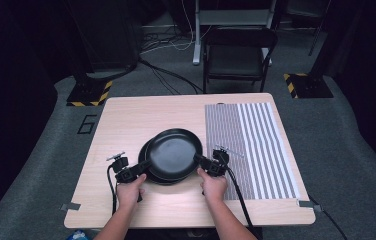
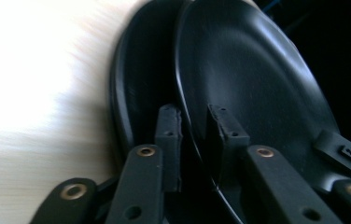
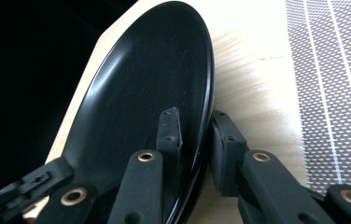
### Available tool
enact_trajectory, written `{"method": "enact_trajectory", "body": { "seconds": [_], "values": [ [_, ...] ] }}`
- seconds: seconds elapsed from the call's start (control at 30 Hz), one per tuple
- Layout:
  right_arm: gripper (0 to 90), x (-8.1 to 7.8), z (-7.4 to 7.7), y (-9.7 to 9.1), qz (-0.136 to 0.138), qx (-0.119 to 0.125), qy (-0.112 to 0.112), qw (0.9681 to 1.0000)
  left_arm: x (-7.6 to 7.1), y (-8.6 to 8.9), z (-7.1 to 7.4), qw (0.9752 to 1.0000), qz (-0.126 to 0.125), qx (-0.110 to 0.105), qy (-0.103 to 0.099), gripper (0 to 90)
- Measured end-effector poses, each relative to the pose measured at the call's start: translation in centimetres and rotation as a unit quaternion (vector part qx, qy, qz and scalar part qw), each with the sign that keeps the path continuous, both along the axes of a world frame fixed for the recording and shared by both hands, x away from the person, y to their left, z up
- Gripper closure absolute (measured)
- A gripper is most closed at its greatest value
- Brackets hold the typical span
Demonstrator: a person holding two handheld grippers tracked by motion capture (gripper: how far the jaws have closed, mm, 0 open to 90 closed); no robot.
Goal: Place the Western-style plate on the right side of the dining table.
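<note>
While both hands reached in from the near edge of the wooden table (image 1: 126,120), two black plates sat just near of its middle. The upper plate (image 1: 174,152) lay on the lower plate (image 1: 146,155), shifted a little to the right and far side, so a crescent of the lower one showed at the left. The left gripper (image 1: 138,167) was clamped on the upper plate's left rim, one jaw above and one beneath it, as the left gripper view showed (image 2: 192,140). The right gripper (image 1: 201,161) was pinched on the same plate's right rim, its jaws on either side of the edge (image 3: 197,140). A grey striped mat (image 1: 251,150) covered the table's right part, just beside the right gripper. Beyond the far edge stood a dark folding chair (image 1: 238,55).
</note>
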State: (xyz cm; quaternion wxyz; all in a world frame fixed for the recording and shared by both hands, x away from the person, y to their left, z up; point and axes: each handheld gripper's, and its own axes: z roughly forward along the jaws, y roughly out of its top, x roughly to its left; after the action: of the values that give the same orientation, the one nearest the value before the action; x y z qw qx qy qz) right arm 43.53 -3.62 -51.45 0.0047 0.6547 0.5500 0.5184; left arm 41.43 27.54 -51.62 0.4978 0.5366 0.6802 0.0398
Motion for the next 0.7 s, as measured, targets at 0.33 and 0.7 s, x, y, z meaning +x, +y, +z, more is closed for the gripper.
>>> {"method": "enact_trajectory", "body": {
  "seconds": [0.33,0.7],
  "values": [
    [75.7,0.23,-0.2,-0.81,-0.004,0.012,0.002,0.9999,0.32,-0.36,-0.22,0.9999,-0.004,-0.015,-0.005,75.0],
    [76.6,0.03,-0.14,-0.47,-0.019,0.026,0.018,0.9993,0.22,-0.18,-0.54,0.9992,0.009,-0.037,-0.012,76.7]
  ]
}}
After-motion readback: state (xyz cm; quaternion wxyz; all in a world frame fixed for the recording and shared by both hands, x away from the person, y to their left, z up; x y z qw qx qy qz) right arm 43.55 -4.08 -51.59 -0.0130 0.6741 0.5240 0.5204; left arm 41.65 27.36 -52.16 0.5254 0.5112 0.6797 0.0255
